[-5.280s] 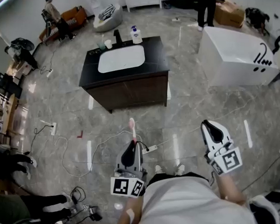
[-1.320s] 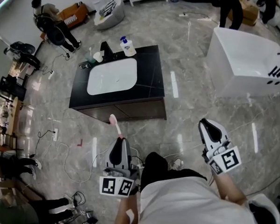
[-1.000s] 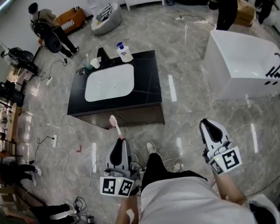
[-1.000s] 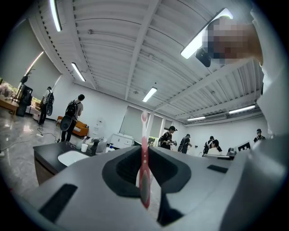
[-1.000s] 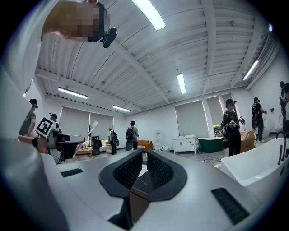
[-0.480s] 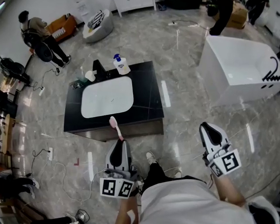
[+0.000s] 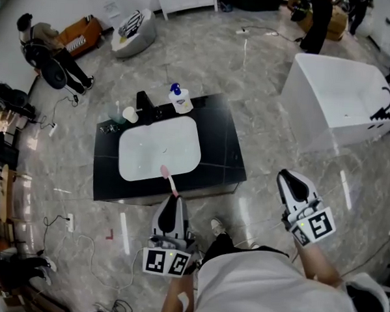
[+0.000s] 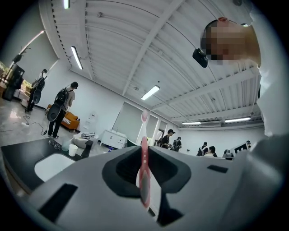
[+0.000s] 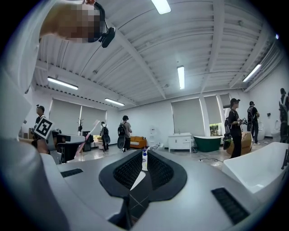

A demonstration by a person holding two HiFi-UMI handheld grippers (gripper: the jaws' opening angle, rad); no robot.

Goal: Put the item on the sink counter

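The pink toothbrush sticks up out of my left gripper, which is shut on its handle. In the head view its head lies over the front edge of the white basin, set in the black sink counter. The left gripper view shows the toothbrush upright between the jaws, with the basin low at left. My right gripper hangs shut and empty to the right of the counter, over the floor. From the right gripper view, the toothbrush shows at far left.
A soap bottle, black faucet and white cup stand along the counter's back edge. A white bathtub sits at the right. Cables trail over the marble floor at left. People stand at the back.
I have walked up to the sink counter, which now lies just ahead of me. The toothbrush head has come over the basin's front edge. Both grippers keep their hold and pose.
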